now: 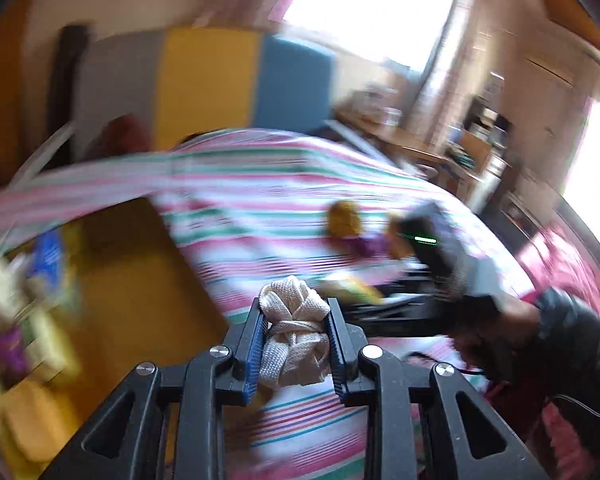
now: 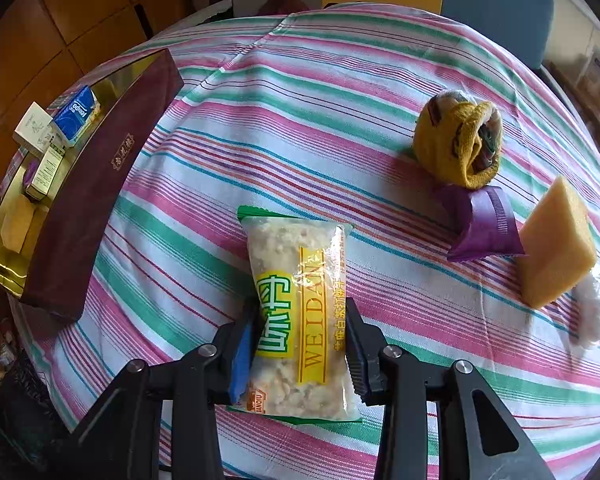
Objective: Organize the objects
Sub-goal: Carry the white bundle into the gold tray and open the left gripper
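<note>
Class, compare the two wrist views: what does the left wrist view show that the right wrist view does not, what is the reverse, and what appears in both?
Only the left wrist view: the left gripper shut on a knotted beige cloth bundle, plus a bright window.

Only the right wrist view: the right gripper shut on a snack packet, and a yellow sponge.

Both: the striped tablecloth, the yellow sock ball and the purple packet.

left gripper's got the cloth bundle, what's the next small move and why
Probably carry the cloth bundle, clamped in the left gripper, over to the open box and lower it in. The box already holds small cartons and has bare gold floor, while the right gripper sits around the snack packet.
</note>
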A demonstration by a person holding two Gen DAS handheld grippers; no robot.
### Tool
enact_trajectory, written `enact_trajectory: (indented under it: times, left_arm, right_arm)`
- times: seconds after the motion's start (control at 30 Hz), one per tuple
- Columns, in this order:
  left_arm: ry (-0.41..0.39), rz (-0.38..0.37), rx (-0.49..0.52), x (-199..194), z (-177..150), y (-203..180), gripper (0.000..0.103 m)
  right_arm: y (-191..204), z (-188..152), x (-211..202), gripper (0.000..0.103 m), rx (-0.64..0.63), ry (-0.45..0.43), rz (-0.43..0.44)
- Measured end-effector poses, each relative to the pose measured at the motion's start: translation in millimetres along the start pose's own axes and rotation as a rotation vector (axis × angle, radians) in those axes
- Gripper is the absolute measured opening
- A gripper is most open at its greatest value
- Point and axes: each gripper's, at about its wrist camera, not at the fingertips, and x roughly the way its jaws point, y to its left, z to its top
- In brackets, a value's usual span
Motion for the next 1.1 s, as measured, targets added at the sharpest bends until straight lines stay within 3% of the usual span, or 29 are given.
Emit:
enact_trajectory:
  times: [0.13, 0.37, 0.67, 0.93, 1.1]
  left_arm:
    - [0.064, 0.106, -0.169, -5.6, -16.4, 67.4, 0.028]
    - [0.161, 0.243, -0.287, -2.3, -49.1, 128.1, 0.028]
    - [0.228, 0.317, -0.325, 9.1, -72.5, 143.3, 0.032]
    - [0.209, 0.337, -0.312, -3.2, -75.4, 138.5, 0.033]
    - [0.148, 0.392, -0.269, -22.0, -69.0, 134.4, 0.035]
  right_arm:
    - [1.6, 1.9, 2.1, 0.041, -0.002, 0.000, -0.002]
    - [1.2, 1.6, 1.5, 0.041, -0.002, -0.001, -0.003]
    - [-0.3, 2.7, 1.8, 0.041, -0.002, -0.002, -0.003]
    - [0.2, 4.5, 3.5, 0.042, -0.002, -0.002, -0.003]
    - [-0.6, 6.5, 4.7, 0.042, -0.001, -0.005, -0.002]
